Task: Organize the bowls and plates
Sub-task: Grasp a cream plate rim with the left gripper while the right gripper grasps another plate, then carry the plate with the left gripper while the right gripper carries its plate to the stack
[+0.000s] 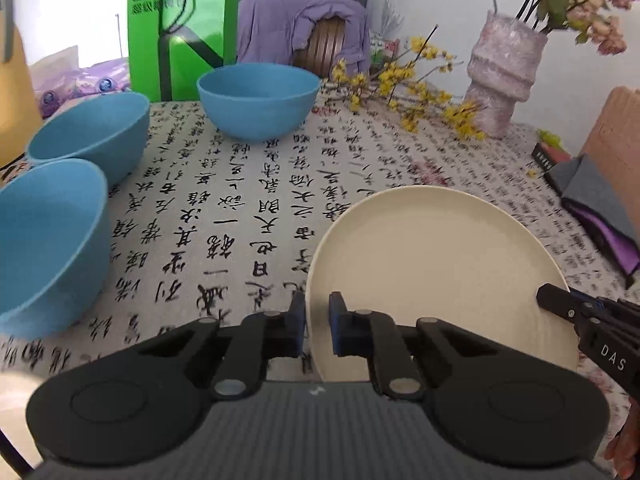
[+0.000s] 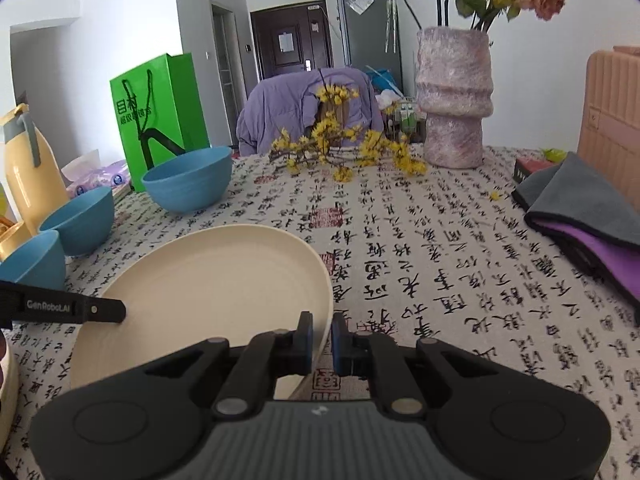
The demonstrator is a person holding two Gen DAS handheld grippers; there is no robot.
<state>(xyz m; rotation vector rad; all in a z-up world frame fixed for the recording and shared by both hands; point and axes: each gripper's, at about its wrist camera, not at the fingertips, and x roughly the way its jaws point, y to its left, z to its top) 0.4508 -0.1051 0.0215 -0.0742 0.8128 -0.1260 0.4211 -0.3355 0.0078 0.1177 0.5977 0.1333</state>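
Cream plate [image 1: 436, 276] tilted above the tablecloth [image 1: 240, 208]: my left gripper [image 1: 317, 330] clamps its left rim, my right gripper [image 2: 321, 340] clamps its right rim. Three blue bowls [image 1: 258, 100] sit far left.

"GenRoboLAI", or near it, on the left gripper [image 2: 64, 307]; "DAS" on the right gripper [image 1: 612, 356]. Green bag [image 2: 160, 116]: "目村". Tablecloth [image 2: 440, 280]: calligraphy characters.

Three bowls [image 1: 256, 104] left of plate [image 1: 432, 280] (vase [image 1: 504, 76] behind)
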